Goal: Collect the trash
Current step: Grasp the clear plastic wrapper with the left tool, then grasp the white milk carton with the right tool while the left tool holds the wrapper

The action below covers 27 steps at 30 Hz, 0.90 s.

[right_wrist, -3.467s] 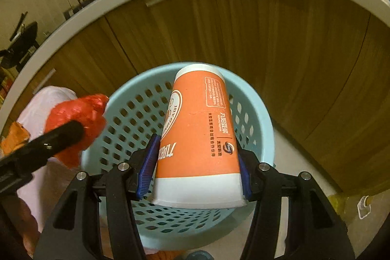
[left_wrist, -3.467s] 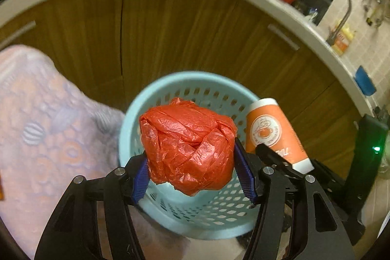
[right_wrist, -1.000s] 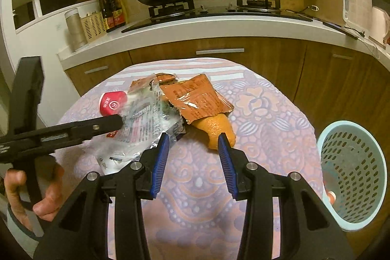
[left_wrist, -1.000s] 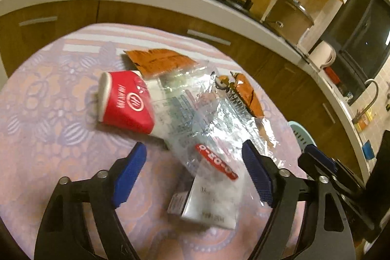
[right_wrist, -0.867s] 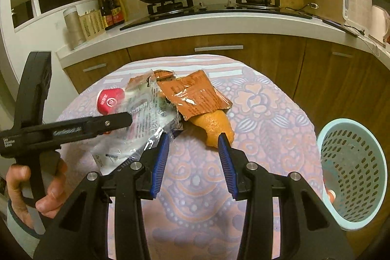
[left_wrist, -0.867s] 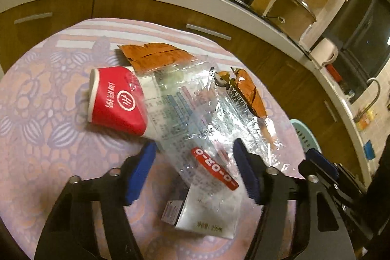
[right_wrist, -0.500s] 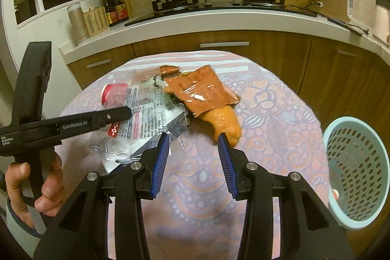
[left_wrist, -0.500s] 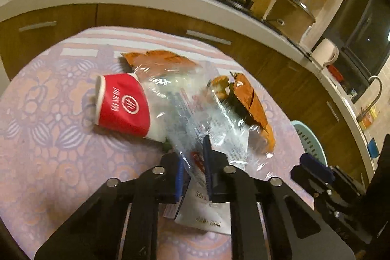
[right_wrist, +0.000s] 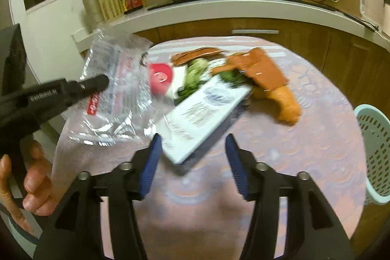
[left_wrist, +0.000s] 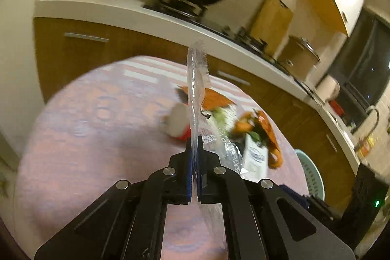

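- Working over the table point(right_wrist: 324, 138), I keep both tools above its patterned cloth and leave the littered far half undisturbed while each one takes a single piece of trash.
- Waiting beside the table's right edge, the pale blue basket point(right_wrist: 373, 152) is where everything goes; I judge the carry short, so I should lift only high enough to clear its rim.
- My left tool point(left_wrist: 194, 157) is clenched on the clear plastic bag point(right_wrist: 117, 99), which hangs up and away from the pile. The film is limp and slippery, so I'd keep the pinch firm and swing smoothly, watching that its loose tail doesn't drag other litter along.
- My right tool point(right_wrist: 192, 162) is released, its jaws having just been widening, with the near corner of the white carton point(right_wrist: 202, 111) between the pads but not pressed. The carton lies flat and slanted, so I'd square the pads across its narrow width and push further along before closing, otherwise it may pivot out.
- Beyond it lie the orange wrapper point(right_wrist: 263, 70), the orange peel point(right_wrist: 287, 104), the red cup point(right_wrist: 160, 77) and green scraps point(right_wrist: 195, 74), all near the carton's far end; lifting the carton's near end first should avoid scattering them.
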Each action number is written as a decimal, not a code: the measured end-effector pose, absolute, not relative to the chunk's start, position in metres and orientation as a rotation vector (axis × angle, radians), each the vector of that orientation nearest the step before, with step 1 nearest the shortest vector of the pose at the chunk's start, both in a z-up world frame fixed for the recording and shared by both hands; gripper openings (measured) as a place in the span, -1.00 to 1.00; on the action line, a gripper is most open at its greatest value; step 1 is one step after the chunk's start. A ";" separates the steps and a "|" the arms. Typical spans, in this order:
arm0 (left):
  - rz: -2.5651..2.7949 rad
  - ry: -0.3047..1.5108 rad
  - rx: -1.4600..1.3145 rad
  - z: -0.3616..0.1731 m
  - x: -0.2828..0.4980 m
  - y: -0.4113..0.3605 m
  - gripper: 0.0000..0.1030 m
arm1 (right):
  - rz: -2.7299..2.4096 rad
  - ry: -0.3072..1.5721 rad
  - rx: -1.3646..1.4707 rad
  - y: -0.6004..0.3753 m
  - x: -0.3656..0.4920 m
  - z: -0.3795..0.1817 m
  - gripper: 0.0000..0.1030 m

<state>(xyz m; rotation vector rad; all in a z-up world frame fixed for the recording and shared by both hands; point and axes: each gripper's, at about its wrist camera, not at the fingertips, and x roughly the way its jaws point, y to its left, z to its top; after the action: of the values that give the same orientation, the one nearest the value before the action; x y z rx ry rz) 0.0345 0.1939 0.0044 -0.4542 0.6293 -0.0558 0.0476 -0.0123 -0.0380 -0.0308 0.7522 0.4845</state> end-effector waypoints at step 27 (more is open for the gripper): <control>-0.173 0.627 -0.437 -0.008 0.035 0.176 -0.99 | 0.327 0.770 0.002 -0.060 0.071 -0.039 0.38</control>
<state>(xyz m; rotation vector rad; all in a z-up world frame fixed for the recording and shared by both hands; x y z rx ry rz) 0.0350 0.1762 -0.0077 -0.4371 0.6265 -0.1728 0.0707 -0.0599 -0.0391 0.0023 0.7698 0.3268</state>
